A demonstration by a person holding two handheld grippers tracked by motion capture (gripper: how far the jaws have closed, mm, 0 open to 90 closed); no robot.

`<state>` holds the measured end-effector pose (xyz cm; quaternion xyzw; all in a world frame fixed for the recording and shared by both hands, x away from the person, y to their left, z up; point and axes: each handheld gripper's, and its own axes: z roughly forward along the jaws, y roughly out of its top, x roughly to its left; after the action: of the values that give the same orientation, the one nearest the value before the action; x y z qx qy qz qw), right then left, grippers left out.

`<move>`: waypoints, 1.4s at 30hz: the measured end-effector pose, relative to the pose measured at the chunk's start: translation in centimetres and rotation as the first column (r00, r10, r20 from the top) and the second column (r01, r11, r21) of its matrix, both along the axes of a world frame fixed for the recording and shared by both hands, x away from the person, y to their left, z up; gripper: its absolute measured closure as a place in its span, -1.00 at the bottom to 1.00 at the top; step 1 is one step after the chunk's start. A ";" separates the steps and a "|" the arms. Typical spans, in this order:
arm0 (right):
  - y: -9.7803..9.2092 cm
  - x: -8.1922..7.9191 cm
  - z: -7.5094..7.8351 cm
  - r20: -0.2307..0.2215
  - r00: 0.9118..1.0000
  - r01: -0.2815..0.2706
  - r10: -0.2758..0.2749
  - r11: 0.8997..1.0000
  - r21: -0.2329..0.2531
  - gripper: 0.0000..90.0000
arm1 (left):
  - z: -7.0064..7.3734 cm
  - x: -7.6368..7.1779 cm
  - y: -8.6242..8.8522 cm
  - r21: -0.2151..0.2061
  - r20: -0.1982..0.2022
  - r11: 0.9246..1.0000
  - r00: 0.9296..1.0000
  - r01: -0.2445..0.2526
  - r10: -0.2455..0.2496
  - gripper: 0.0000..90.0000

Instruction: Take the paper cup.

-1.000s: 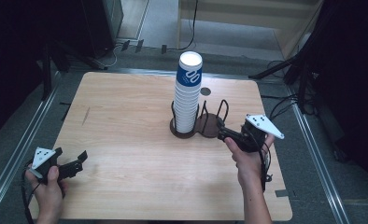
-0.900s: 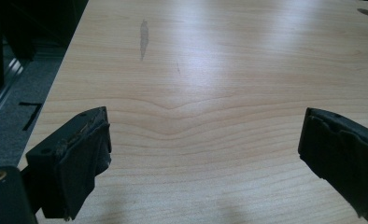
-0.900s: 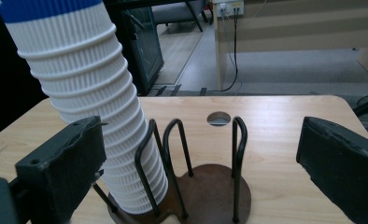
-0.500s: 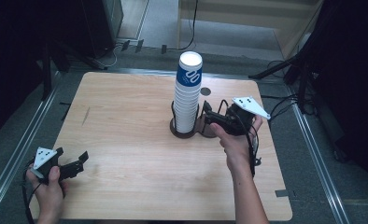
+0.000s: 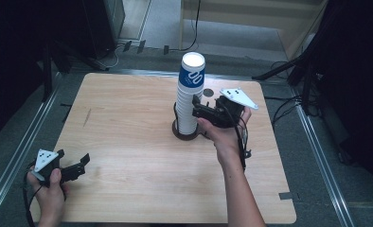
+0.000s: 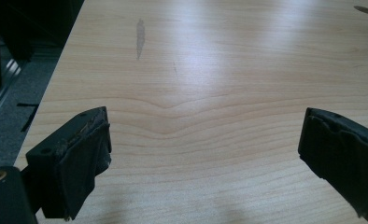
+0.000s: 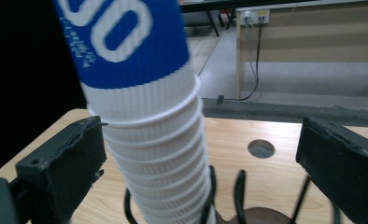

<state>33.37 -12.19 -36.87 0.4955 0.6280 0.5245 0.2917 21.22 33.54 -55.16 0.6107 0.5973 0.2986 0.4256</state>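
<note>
Half the cup stack [image 7: 149, 140] is cropped between the right claw's [image 7: 196, 158] jaws.

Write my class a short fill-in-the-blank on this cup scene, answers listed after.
1. The tall stack of white ribbed paper cups has a top cup printed ____.
2. The stack stands in a dark wire ____ on the light wooden table.
3. The right gripper has its fingers ____ around the stack.

Answers: blue; holder; open

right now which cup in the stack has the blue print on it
The top cup of the stack of cups: it alone shows a blue band with white lettering. The nested cups below show plain white ribbed rims. The open right tool reaches the stack's side.
</note>
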 end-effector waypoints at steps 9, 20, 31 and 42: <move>2.7 1.0 0.2 -0.001 1.000 -0.025 0.025 1.000 -0.004 -0.97 | 0.0 0.0 -0.2 0.018 0.000 1.000 1.000 0.006 -0.006 -0.93; 4.5 2.6 0.9 0.001 1.000 -0.015 0.015 1.000 -0.016 -0.90 | 0.0 0.0 -0.3 0.027 -0.001 1.000 1.000 0.012 -0.012 -0.93; 5.9 3.9 1.0 0.031 0.998 0.061 -0.060 0.998 -0.015 -0.72 | 0.0 0.0 -0.4 0.028 -0.001 0.999 1.000 0.014 -0.014 -0.93; 6.9 4.9 0.7 0.023 0.997 0.068 -0.067 0.997 -0.045 -0.70 | 0.0 0.0 -0.4 0.031 -0.001 0.999 1.000 0.019 -0.019 -0.93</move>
<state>38.27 -5.29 -36.17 0.5039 0.6196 0.5050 0.3272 21.25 33.12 -55.14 0.6230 0.5870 0.3033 0.4187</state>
